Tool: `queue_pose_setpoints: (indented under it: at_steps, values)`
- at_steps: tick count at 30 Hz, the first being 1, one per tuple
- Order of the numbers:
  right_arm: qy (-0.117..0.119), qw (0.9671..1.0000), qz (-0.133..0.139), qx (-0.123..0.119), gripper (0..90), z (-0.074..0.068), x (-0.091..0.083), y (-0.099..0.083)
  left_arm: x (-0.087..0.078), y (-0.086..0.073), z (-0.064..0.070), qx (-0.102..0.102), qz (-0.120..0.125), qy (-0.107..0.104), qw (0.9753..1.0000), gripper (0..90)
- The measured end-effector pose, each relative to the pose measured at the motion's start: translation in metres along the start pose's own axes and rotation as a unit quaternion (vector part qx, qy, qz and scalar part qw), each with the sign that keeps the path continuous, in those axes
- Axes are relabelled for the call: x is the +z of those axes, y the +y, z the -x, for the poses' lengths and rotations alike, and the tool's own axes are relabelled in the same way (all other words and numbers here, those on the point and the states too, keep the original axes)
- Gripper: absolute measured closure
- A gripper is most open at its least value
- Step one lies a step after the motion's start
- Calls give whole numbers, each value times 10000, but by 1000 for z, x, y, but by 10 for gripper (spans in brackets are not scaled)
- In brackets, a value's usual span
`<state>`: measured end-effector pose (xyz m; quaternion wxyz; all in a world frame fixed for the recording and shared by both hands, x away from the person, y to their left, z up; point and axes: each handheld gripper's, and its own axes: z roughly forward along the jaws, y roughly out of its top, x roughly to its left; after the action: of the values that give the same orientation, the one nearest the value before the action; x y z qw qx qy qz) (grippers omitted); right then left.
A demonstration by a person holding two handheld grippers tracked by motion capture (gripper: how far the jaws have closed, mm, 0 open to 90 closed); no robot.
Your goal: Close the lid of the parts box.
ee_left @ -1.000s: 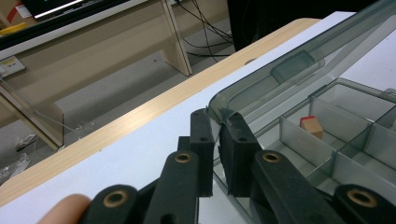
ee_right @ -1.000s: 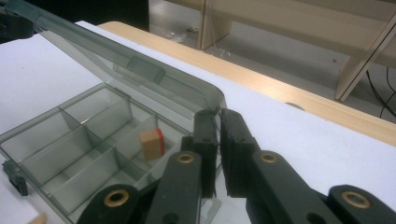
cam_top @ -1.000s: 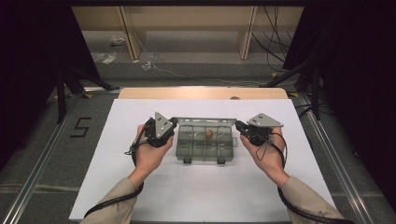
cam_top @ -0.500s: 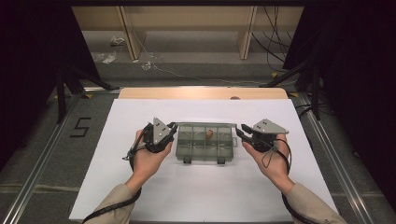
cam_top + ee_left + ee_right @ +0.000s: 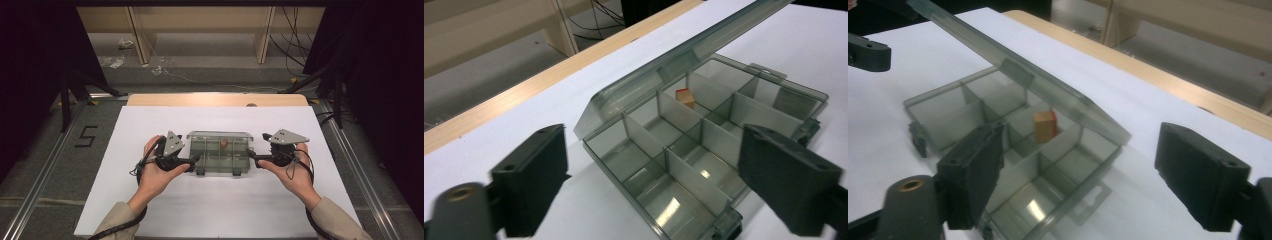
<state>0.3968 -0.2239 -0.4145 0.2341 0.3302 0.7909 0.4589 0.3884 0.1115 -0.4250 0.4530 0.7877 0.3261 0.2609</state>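
The compartment box point(image 5: 218, 152) is a smoky grey-green see-through plastic, lid and dividers alike, and the small block point(image 5: 223, 143) in it is light brown wood with a red top face. Both the left gripper point(image 5: 194, 161) and the right gripper point(image 5: 251, 157) are black, with black fingers point(image 5: 531, 175) and pale grey three-cornered plates on top. The surface point(image 5: 150, 210) is plain white, with a light wooden strip along its far edge.

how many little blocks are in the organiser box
1: a small orange-brown wooden cube in a back-row compartment of the smoky clear plastic organiser box, under the half-raised lid. No other block shows.
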Motion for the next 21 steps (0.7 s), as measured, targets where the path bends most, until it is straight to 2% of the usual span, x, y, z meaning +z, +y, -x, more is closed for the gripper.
queue_pose_setpoints:
  at_steps: [5, 13, 21]
  values:
    - [113, 9999, 16, -76, 171, -2, 1, 2, -1, 3, 1, -76, 66, -167, 9998, 59]
    - [189, 9998, 39, -41, 169, -3, 0, 4, -2, 5, 1, -72, 68, -184, 9998, 61]
    - [308, 9995, 30, -110, 170, -7, 2, 4, -2, 6, 1, -70, 74, -216, 9997, 62]
